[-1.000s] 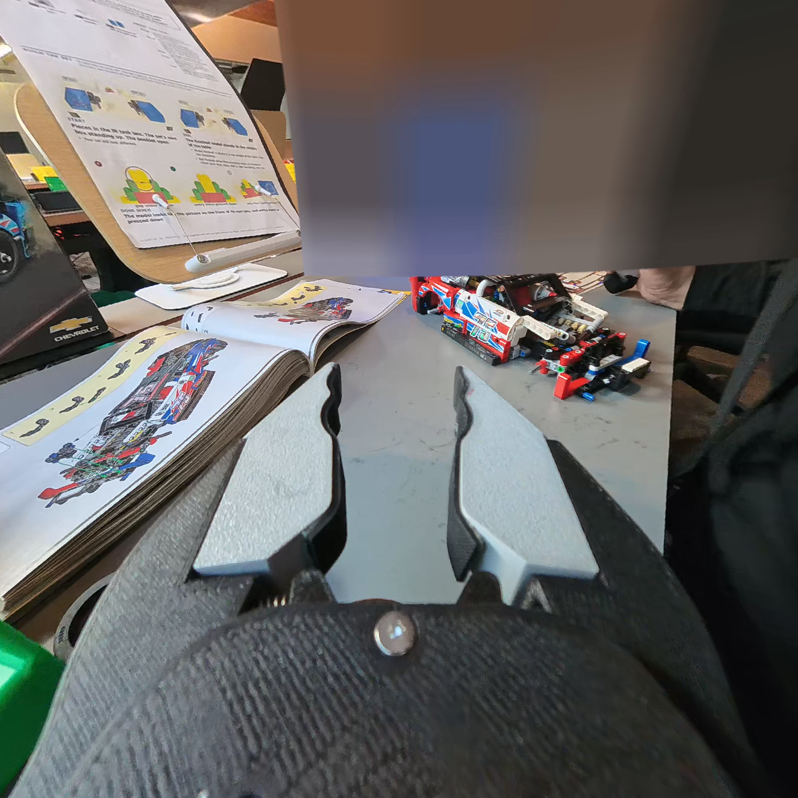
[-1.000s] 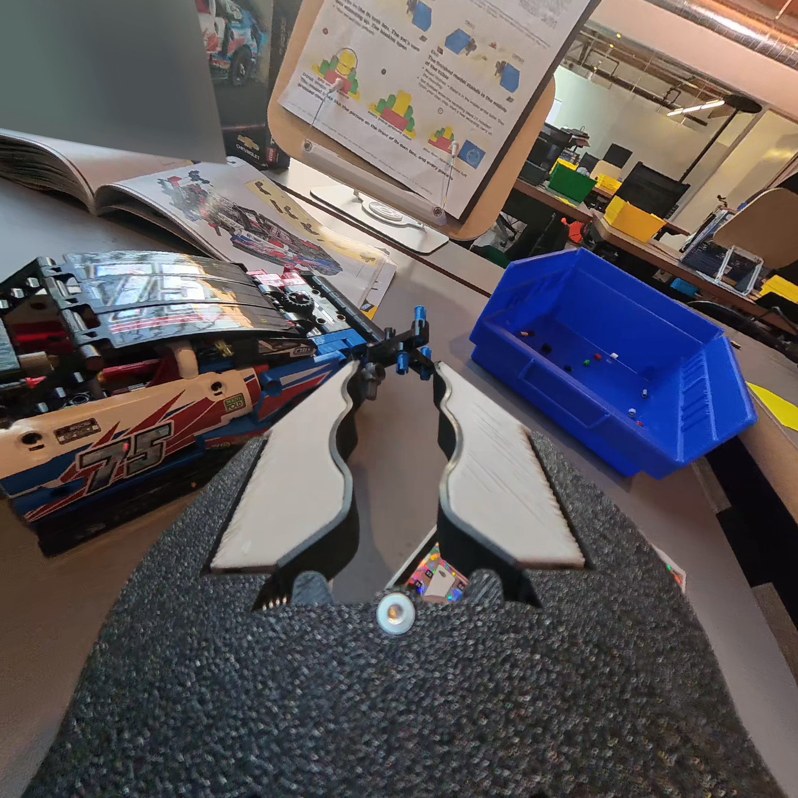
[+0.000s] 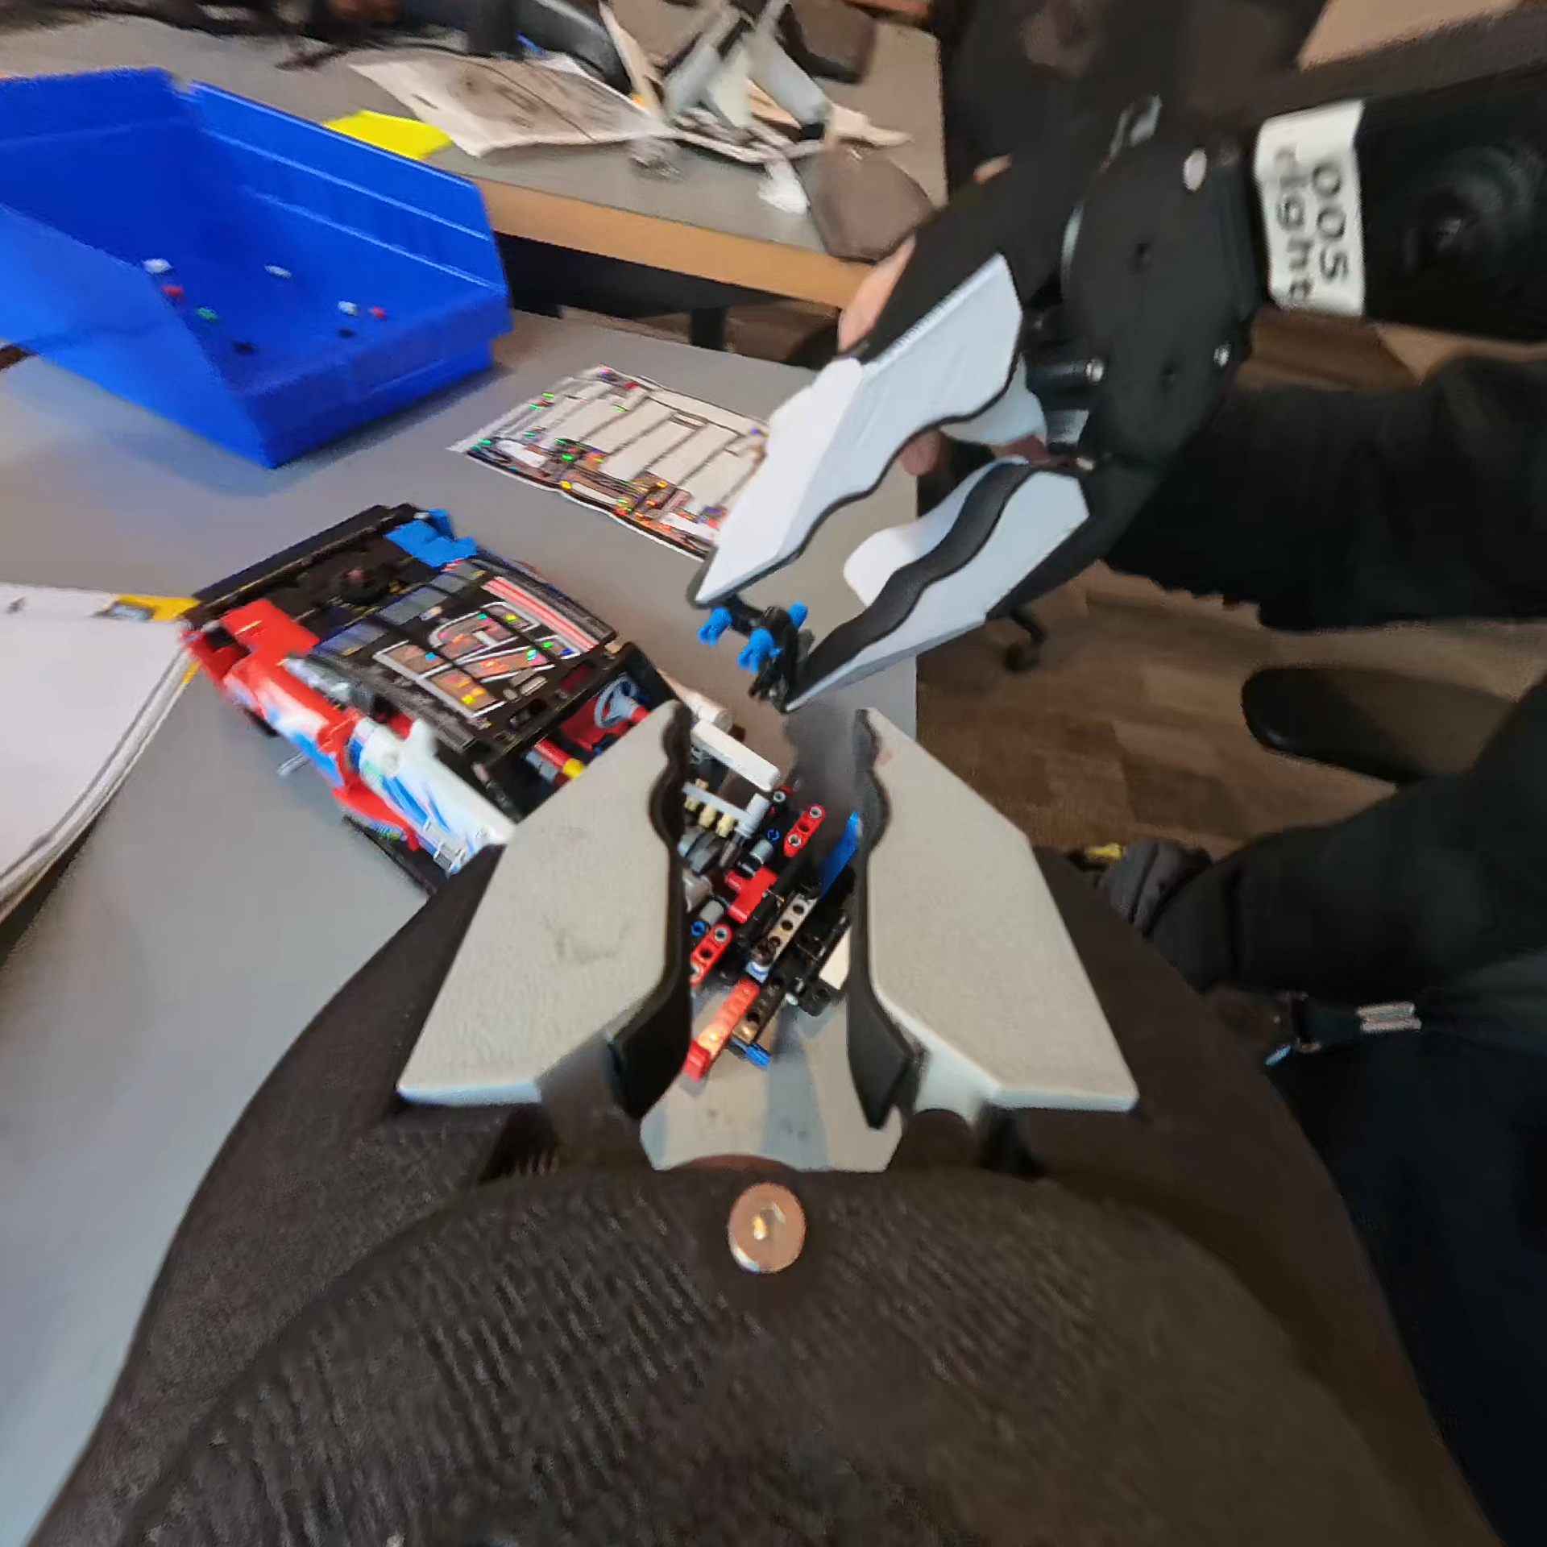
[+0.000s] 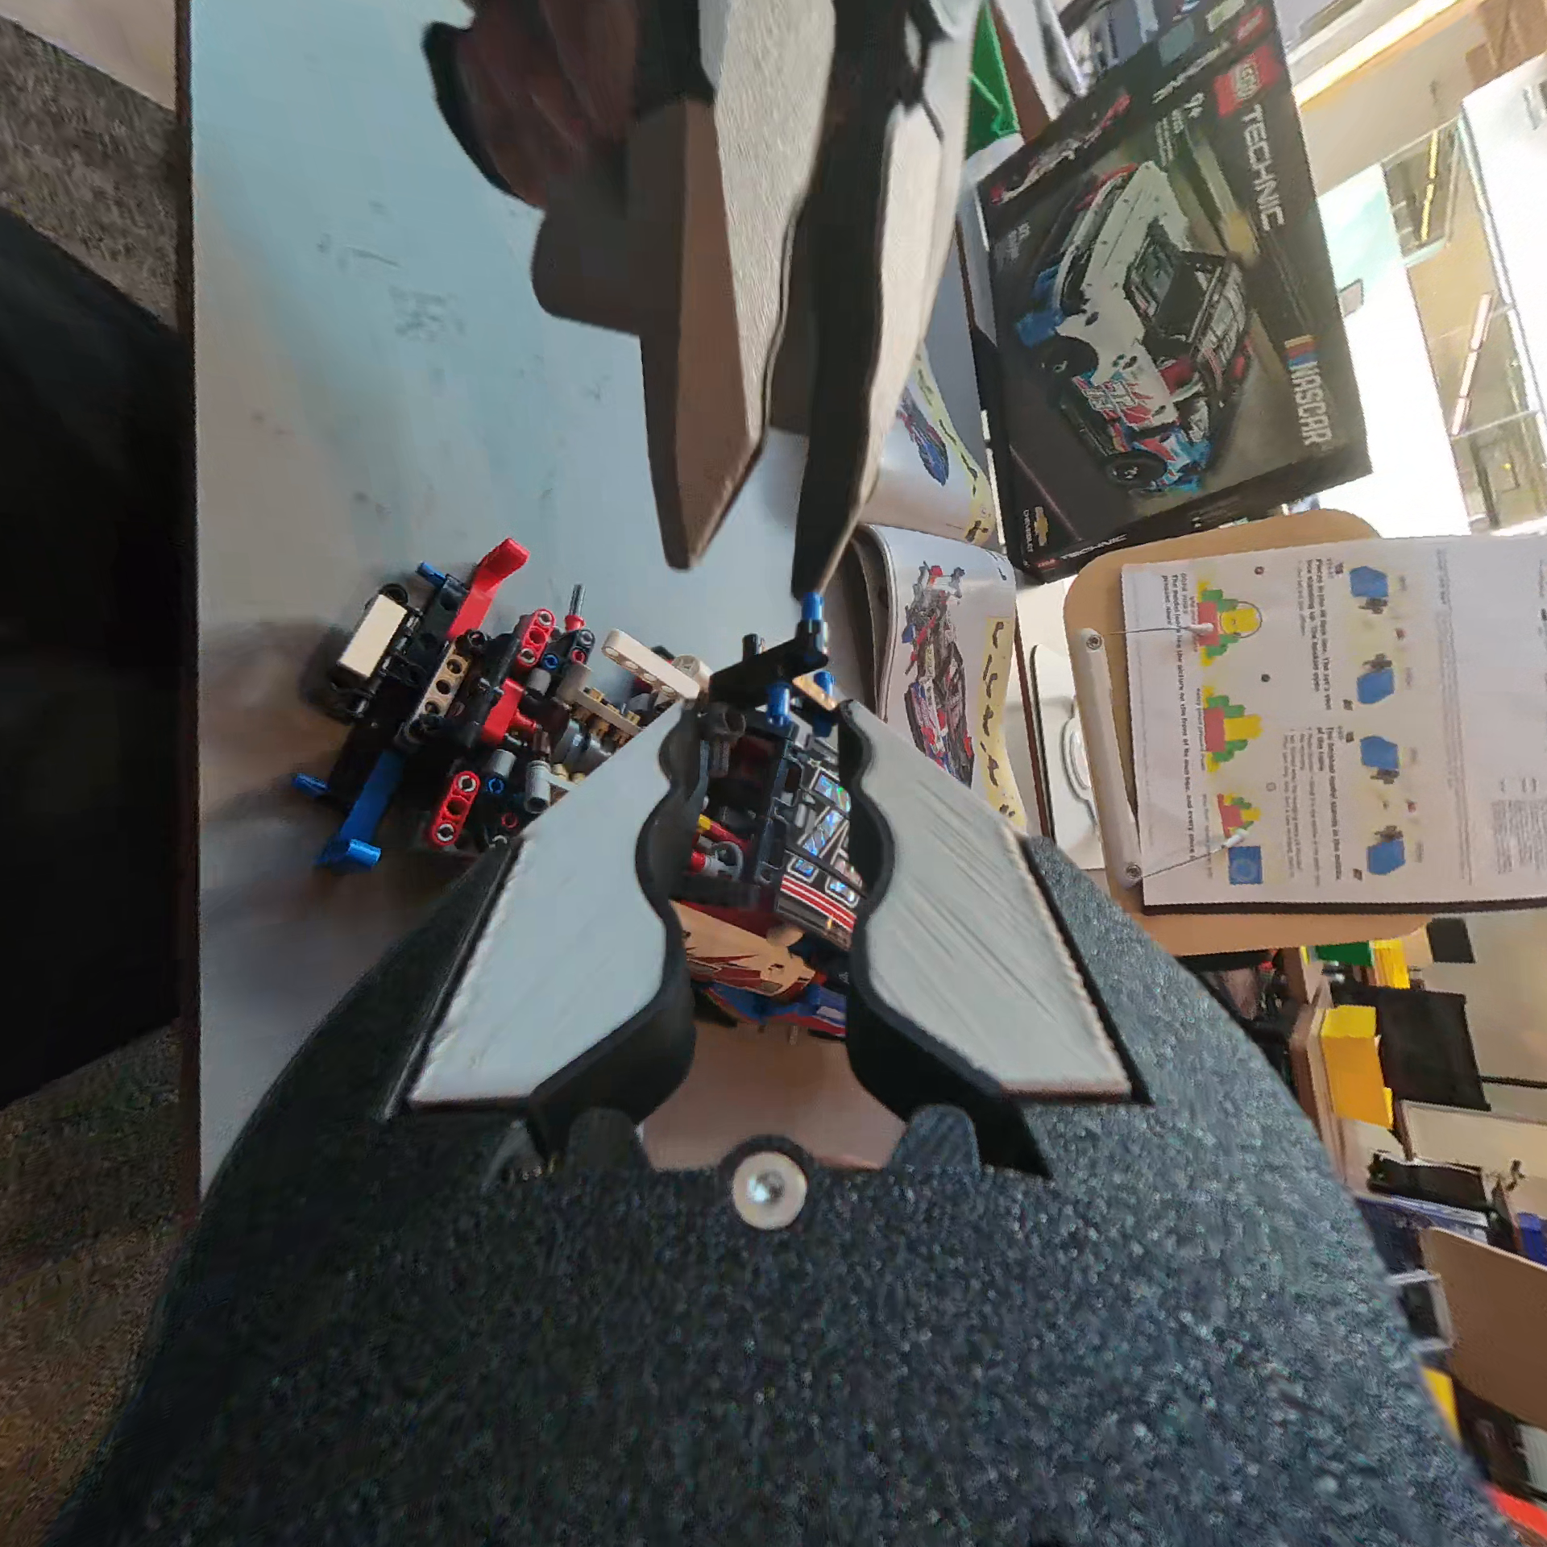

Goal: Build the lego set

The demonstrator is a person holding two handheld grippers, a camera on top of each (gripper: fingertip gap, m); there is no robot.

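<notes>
A red, white and blue lego car [image 3: 402,670] lies on the grey table [image 3: 209,963], with its bare front chassis [image 3: 753,887] toward me. My left gripper [image 3: 770,737] is open and empty, just above that chassis. My right gripper [image 3: 745,645] is shut on a small black piece with blue pins [image 3: 758,636], held in the air just beyond the left fingertips. In the right wrist view the black piece [image 4: 778,661] sits at my right gripper's [image 4: 766,716] tips, over the car body [image 4: 804,837]. The chassis [image 4: 452,711] lies to the left, and the left gripper [image 4: 741,573] comes in from above.
A blue bin [image 3: 251,276] with a few small parts stands at the back left. A sticker sheet [image 3: 619,452] lies behind the car. An open instruction booklet [image 3: 67,711] lies at left. The table edge [image 3: 917,670] runs just right of the chassis. The set's box [image 4: 1172,293] and a paper on a stand [image 4: 1339,720] stand behind. Left and right tips are no more than a few centimetres apart.
My left gripper has swung from beside the booklet to above the car's front chassis. My right gripper has rolled and carried the black piece from near the bin toward the car.
</notes>
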